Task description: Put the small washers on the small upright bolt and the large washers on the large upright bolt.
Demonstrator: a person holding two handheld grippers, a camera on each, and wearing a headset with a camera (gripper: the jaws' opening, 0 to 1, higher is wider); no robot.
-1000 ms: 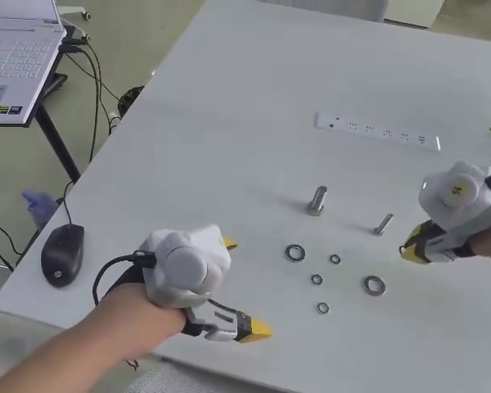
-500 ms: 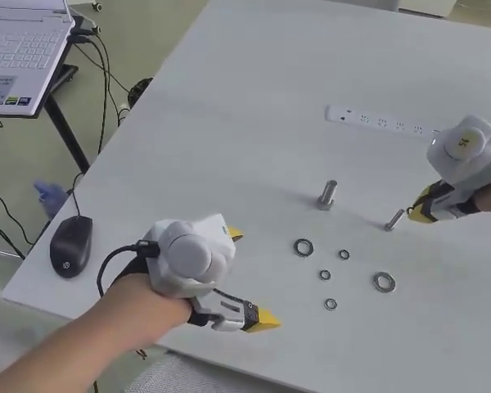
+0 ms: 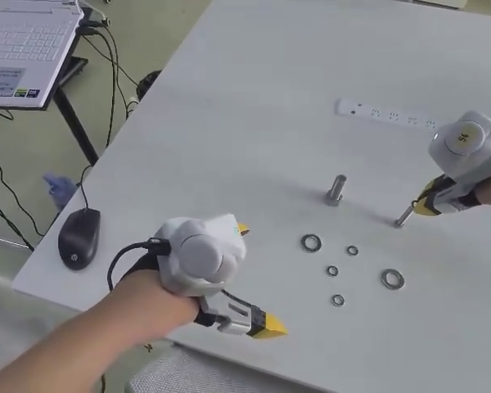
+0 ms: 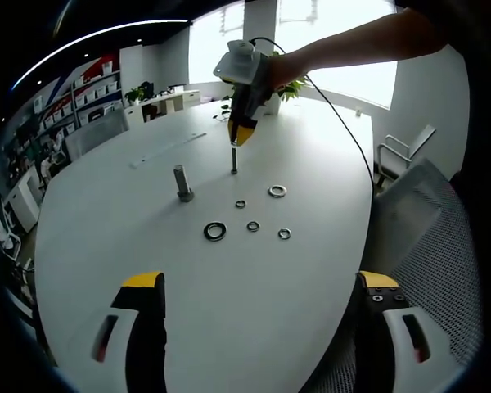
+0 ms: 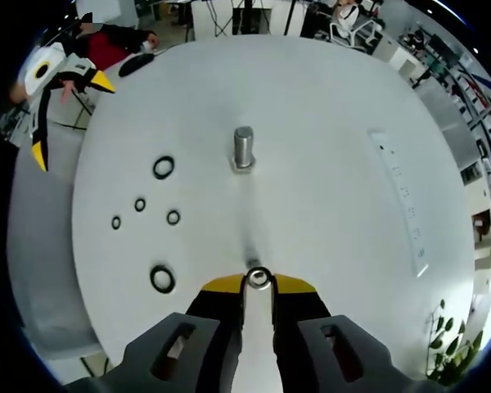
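The small bolt [image 3: 404, 217] stands right of the large upright bolt [image 3: 336, 189] on the white table. My right gripper [image 3: 423, 206] is shut on the small bolt's top; in the right gripper view its yellow tips [image 5: 259, 284] clamp the small bolt [image 5: 259, 277], with the large bolt [image 5: 244, 147] beyond. Two large washers [image 3: 312, 242] [image 3: 392, 279] and three small washers [image 3: 352, 250] [image 3: 332, 271] [image 3: 337, 300] lie flat in front of the bolts. My left gripper [image 3: 257, 280] hovers open near the table's front edge, left of the washers, nothing between its jaws [image 4: 258, 285].
A white power strip [image 3: 385, 116] lies behind the bolts. A black mouse [image 3: 78, 237] sits at the table's left edge. A laptop [image 3: 24, 49] on a side stand and cables are off to the left. A mesh chair [image 4: 417, 221] stands by the near edge.
My right gripper moved away from the washers toward the small bolt and closed on its top. The left gripper stayed open in about the same place; the head camera shifted.
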